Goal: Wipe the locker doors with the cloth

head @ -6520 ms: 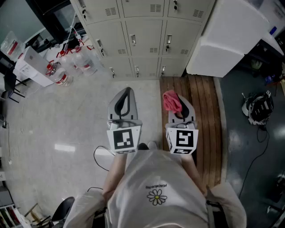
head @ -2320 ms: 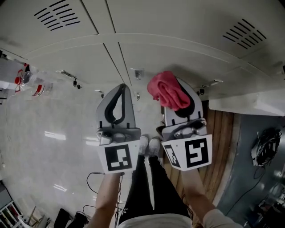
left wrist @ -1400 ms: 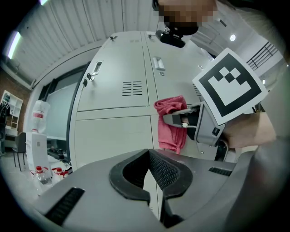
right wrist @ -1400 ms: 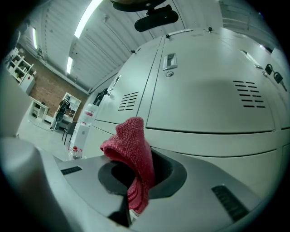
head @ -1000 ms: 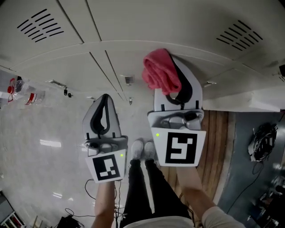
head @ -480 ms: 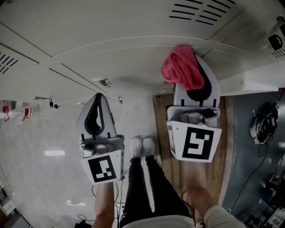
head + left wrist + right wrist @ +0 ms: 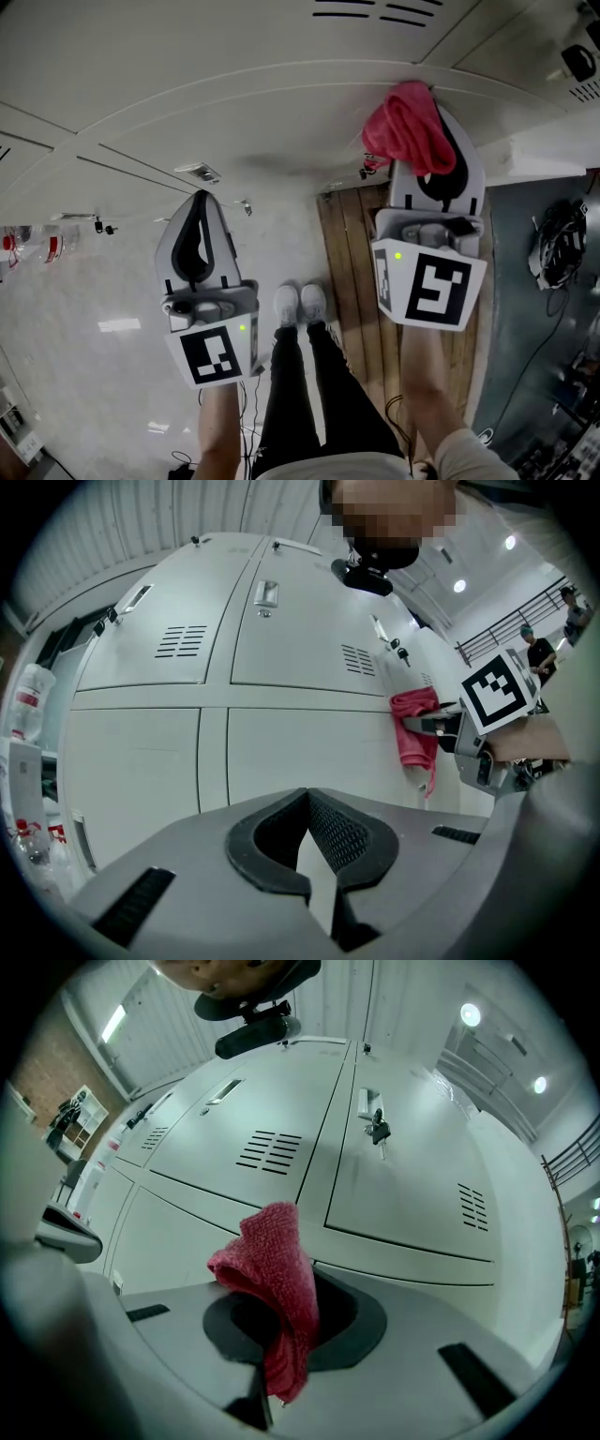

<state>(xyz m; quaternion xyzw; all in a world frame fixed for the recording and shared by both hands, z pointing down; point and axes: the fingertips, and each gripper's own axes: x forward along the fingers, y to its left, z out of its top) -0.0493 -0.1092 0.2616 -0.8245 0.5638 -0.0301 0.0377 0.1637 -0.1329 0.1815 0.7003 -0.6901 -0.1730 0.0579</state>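
Observation:
Grey locker doors (image 7: 234,103) fill the top of the head view. My right gripper (image 7: 433,122) is shut on a bunched red cloth (image 7: 405,127), held up close to a door's lower edge. From the left gripper view the cloth (image 7: 415,728) looks to rest against the door face (image 7: 281,658). In the right gripper view the cloth (image 7: 272,1279) hangs out of the right gripper (image 7: 286,1302), with vented doors (image 7: 403,1185) ahead. My left gripper (image 7: 197,199) stays lower and to the left, shut with nothing in it (image 7: 307,797).
Keys hang in a lock (image 7: 378,1129). A strip of wooden floor (image 7: 352,253) runs under the right arm, beside the person's white shoes (image 7: 300,305). Bottles (image 7: 19,239) stand at far left; a white cabinet (image 7: 544,141) and dark gear (image 7: 558,234) at right.
The person has come up close to the lockers. The right gripper with the cloth rose and slid right along the door; the left gripper dropped lower and stayed shut.

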